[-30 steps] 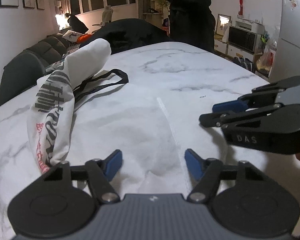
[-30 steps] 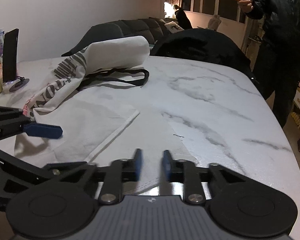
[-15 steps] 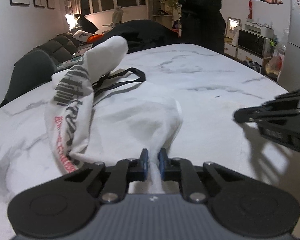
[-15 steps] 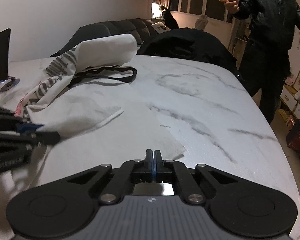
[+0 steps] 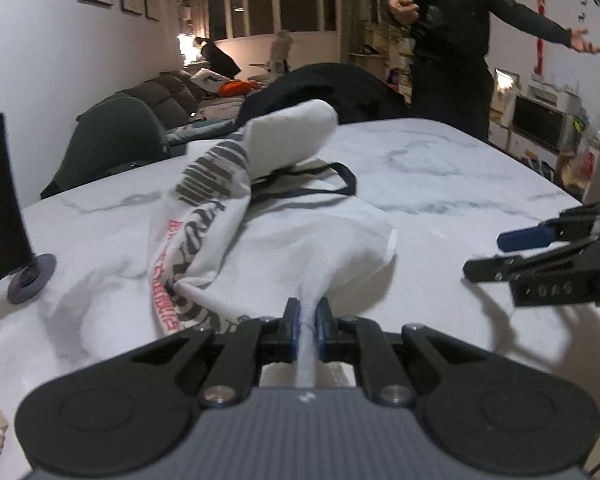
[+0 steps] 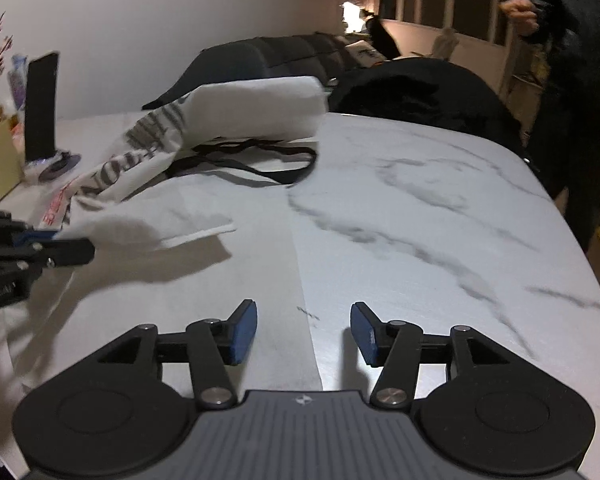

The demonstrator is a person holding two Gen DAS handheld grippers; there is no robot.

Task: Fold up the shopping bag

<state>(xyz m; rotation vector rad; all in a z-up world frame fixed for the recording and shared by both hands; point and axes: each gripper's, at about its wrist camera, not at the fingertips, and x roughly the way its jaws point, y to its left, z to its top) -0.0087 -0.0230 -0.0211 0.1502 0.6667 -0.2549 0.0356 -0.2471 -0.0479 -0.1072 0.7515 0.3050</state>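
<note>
**Q:** Shopping bag (image 5: 300,240) status? Where's it sitting and what's got hold of it

**A:** White cloth bag, spread crumpled on the marble table (image 5: 440,168), toward its left side. The far end is rolled up into a raised hump, with grey lettering and some red print seen along the left fold. The black handles (image 5: 332,184) are laid in a loop on the tabletop just behind the flat part.

**Q:** and the grippers?

**A:** The left gripper (image 5: 307,322) is clamped down on the near edge of the bag: a bunched strip of white fabric is pinched between the blue pads (image 5: 293,320), and the cloth is pulled up off the table from there, so a shadow is cast under the lifted flap. The right gripper (image 6: 303,332) is spread wide with nothing between its pads (image 6: 242,332), held over bare marble to the right of the bag, not touching the cloth.

**Q:** anything else around?

**A:** A dark phone on a round stand (image 5: 4,216) is seen at the left edge of the table, a black jacket (image 6: 420,96) is heaped at the far end, and a person in dark clothes (image 5: 452,40) is stood behind the table, arms out
</note>
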